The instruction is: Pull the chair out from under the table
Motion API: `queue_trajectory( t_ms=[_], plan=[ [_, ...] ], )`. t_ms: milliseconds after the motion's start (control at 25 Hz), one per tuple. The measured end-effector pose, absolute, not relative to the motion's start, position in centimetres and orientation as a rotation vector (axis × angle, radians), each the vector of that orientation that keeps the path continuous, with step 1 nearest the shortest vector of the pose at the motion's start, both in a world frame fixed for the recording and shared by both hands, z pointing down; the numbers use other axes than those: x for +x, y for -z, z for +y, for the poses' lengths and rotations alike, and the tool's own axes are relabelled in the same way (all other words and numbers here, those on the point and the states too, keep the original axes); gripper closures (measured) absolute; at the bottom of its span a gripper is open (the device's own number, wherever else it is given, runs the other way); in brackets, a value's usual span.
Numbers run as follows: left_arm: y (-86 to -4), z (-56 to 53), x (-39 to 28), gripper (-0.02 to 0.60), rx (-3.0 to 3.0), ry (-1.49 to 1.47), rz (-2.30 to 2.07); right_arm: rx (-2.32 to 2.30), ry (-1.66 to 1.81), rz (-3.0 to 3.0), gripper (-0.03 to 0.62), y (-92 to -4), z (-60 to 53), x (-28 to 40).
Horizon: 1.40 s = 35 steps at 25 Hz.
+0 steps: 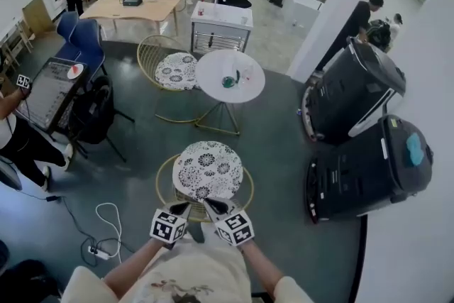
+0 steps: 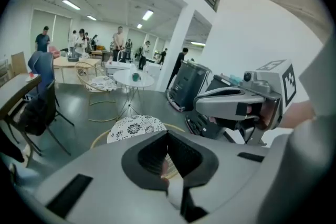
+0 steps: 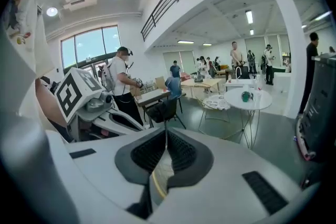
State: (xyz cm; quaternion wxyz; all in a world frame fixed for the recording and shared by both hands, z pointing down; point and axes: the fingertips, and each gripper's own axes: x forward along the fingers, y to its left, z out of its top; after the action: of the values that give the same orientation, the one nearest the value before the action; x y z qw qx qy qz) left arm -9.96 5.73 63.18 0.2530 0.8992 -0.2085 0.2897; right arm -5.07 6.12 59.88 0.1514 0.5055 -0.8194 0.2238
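Gold wire frames the chair (image 1: 208, 170), whose round floral cushion faces up. It stands on the grey floor (image 1: 284, 145) near the person, well apart from the white round table (image 1: 230, 76) farther off, with no part of it under the top. A second chair (image 1: 170, 69) of the same kind sits just left of the table. The left gripper (image 1: 179, 208) and right gripper (image 1: 215, 206) are side by side over the chair's near rim, tips pointing away from the person. Each gripper's own view shows its jaws pressed together with nothing clamped; the cushion and gold rim show only through the slit below the tips. Right of the chair stand two black machines (image 1: 358, 92), one nearer and one farther, beside a white wall. At the near left a white cable (image 1: 106, 220) loops on the floor. People stand round a wooden desk (image 1: 131, 7) far off
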Motion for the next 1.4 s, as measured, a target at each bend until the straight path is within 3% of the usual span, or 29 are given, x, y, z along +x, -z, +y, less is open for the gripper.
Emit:
queue_trajectory(
  t_ms=[400,1400],
  plan=[
    [-54.0,7.4,-10.9,0.572,2.418,-0.446,-0.661,1.699,-0.643,-2.480,0.585,-51.9,7.7,-6.7],
    [-54.3,7.5,-13.0,0.574,2.444,-0.458,-0.828,1.610,-0.711,-2.491,0.586,-53.3,8.4,-10.7]
  ],
)
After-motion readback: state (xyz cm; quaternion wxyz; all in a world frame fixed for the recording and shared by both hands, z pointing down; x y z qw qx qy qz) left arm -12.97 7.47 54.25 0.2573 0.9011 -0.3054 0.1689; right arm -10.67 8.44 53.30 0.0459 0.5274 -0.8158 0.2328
